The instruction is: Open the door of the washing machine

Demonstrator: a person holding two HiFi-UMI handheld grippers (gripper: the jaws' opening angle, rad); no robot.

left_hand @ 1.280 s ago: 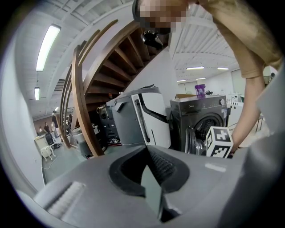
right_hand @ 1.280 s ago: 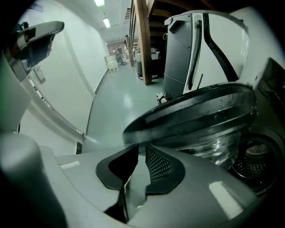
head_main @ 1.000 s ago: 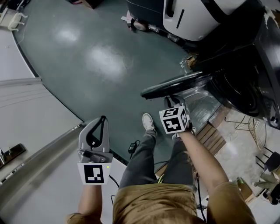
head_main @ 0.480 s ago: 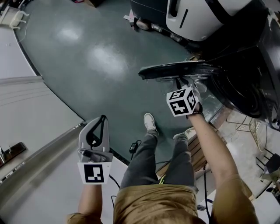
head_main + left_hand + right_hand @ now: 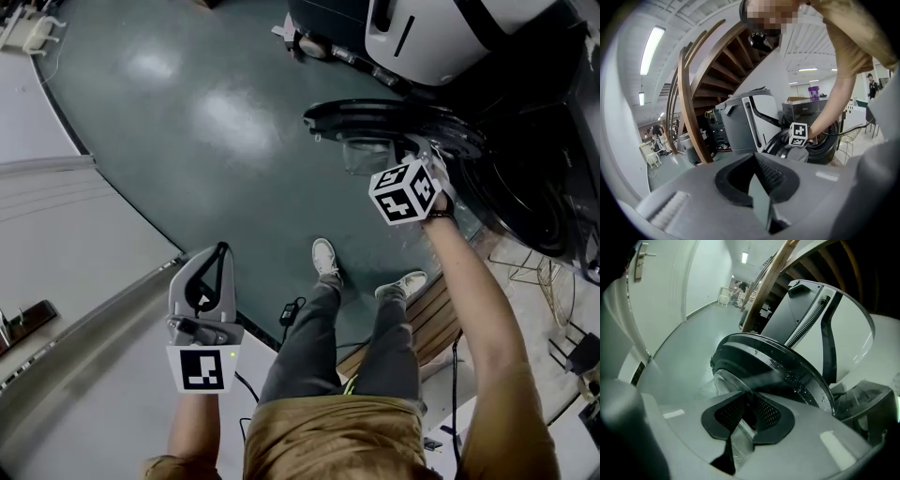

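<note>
as the door is seen edge-on in the head view, its long axis is found to run from 9 o'clock to 3 o'clock, with the free edge at 9 and the hinged end, it is judged, at 3, against the dark front of the washing machine. it is already swung well clear of the drum opening, and its glass bowl bulges toward 6 o'clock, so the inner face is turned to the person. the right gripper is placed just beside that face, at about 4 o'clock from the bowl and nearer the hinged end; the door thus lies at 12 o'clock from it. in the right gripper view the jaws are seen drawn together, nothing being made out between them, with the dark rim and bowl close ahead. whether the tips touch the door cannot be told. the left gripper is held well apart, at about 8 o'clock from the door, its jaws likewise closed on nothing. any further opening, it is judged, would be made by a push toward 12 o'clock from the right gripper, the nearer of the two; so close to the hinge, much force and little travel would be called for.
</note>
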